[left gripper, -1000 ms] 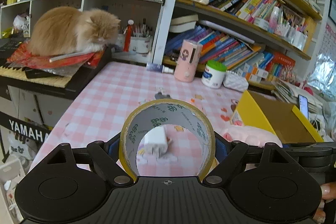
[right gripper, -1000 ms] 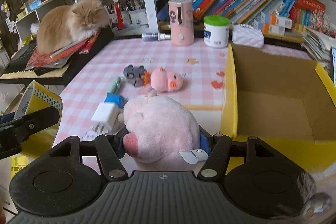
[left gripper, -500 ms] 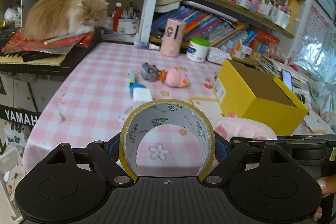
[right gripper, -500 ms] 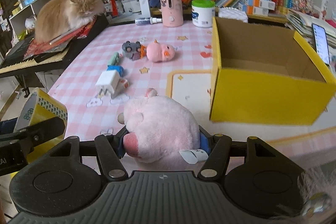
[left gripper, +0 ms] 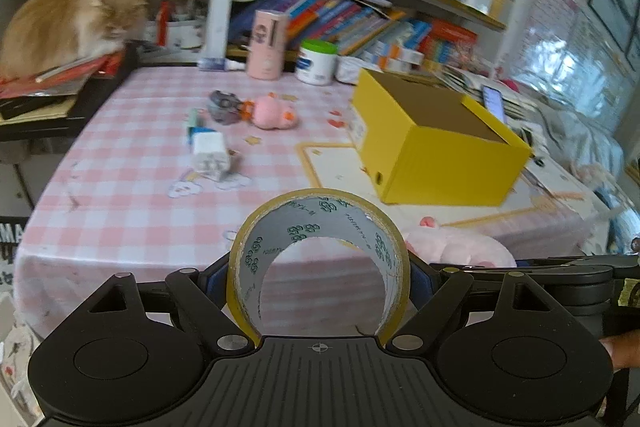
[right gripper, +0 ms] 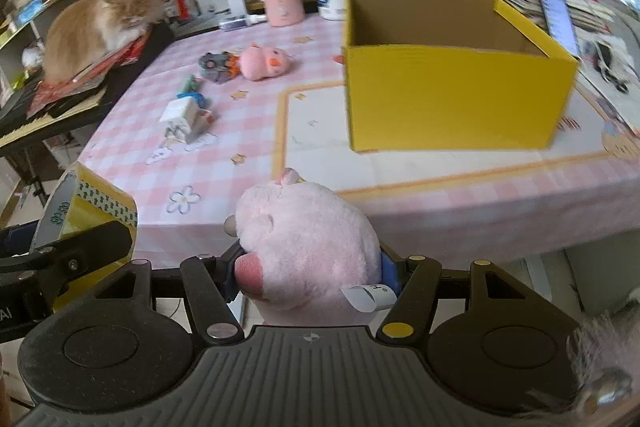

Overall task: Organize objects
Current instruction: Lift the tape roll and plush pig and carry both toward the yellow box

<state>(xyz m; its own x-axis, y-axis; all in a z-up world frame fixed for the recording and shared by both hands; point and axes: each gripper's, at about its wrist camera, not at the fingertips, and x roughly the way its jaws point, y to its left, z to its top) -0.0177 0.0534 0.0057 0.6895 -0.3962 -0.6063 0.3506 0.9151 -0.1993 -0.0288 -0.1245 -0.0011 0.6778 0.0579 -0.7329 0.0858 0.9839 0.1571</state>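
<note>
The left gripper pinches a yellow-edged roll of packing tape; the right gripper pinches a pink plush pig. Both likely need carrying over the open yellow cardboard box.

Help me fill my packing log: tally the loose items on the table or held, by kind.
Plush toys: 2, big pink plush, small pink plush
Tape rolls: 1
Chargers: 1
Grey toys: 1
Total: 5
</note>
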